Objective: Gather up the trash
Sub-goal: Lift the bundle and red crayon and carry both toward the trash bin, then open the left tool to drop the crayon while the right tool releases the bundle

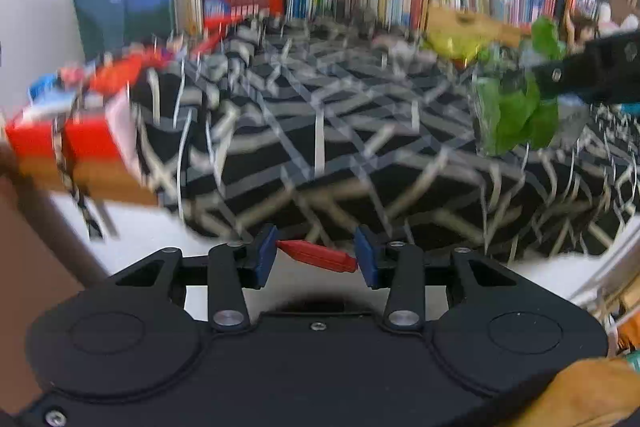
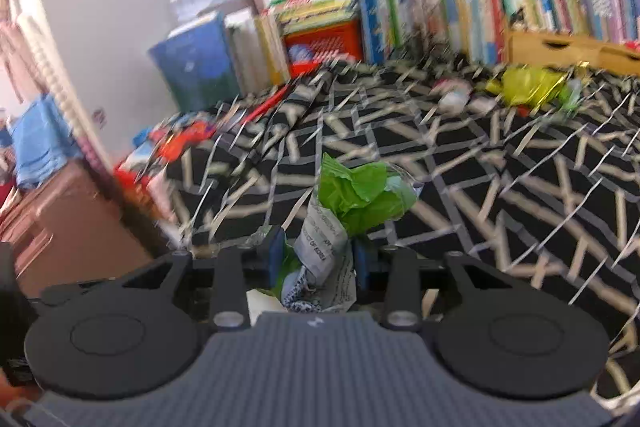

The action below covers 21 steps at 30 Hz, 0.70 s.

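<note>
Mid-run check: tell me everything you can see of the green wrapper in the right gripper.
The green wrapper is a crumpled, thin, shiny packet: bright green above, with a clear or silvery printed lower part bearing small black text. That printed part is pinched between the right gripper's blue pads, and the green end sticks up and forward, hanging in the air over the black patterned cloth without touching it. In the left wrist view the same wrapper dangles from the black fingers at the right edge. Motion blur hides finer detail.

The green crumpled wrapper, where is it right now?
The green crumpled wrapper is clamped in the right gripper, raised over the black patterned cloth. From the left wrist view it hangs at the right, just below the yellow wrapper.
</note>
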Each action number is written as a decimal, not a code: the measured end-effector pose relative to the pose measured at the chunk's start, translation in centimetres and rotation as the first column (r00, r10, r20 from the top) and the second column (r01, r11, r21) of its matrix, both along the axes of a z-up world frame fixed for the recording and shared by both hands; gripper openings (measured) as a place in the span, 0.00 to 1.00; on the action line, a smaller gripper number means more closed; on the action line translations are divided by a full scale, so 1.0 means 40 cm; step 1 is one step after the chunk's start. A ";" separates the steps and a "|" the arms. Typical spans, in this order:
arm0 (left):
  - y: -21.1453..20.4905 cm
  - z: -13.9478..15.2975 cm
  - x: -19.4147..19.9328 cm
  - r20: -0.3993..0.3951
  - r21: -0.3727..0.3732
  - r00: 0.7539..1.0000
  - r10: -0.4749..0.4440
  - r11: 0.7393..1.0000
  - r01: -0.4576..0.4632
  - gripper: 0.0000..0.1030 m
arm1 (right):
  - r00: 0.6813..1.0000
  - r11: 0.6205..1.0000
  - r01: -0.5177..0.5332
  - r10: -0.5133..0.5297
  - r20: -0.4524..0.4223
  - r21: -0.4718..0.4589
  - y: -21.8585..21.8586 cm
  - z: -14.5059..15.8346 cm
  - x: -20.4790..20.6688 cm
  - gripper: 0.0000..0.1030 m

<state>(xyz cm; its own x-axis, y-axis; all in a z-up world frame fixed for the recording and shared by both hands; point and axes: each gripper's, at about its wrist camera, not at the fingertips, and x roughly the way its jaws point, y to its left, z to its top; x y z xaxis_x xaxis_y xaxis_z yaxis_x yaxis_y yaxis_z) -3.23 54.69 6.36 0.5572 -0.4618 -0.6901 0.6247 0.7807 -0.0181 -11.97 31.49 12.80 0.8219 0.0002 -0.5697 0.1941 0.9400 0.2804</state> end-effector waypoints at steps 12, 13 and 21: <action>0.028 -0.096 -0.003 -0.082 0.024 0.997 -0.002 1.000 0.004 0.39 | 0.992 0.993 -0.097 0.091 -0.081 -0.067 0.121 -0.045 0.005 0.39; 0.024 -0.096 0.001 -0.082 0.026 0.997 -0.001 1.000 0.003 0.39 | 0.993 0.993 -0.093 0.087 -0.085 -0.068 0.121 -0.048 0.007 0.39; 0.008 -0.110 0.023 -0.104 0.033 0.995 0.007 0.999 -0.004 0.40 | 0.992 0.996 -0.076 0.070 -0.107 -0.053 0.105 -0.064 0.014 0.39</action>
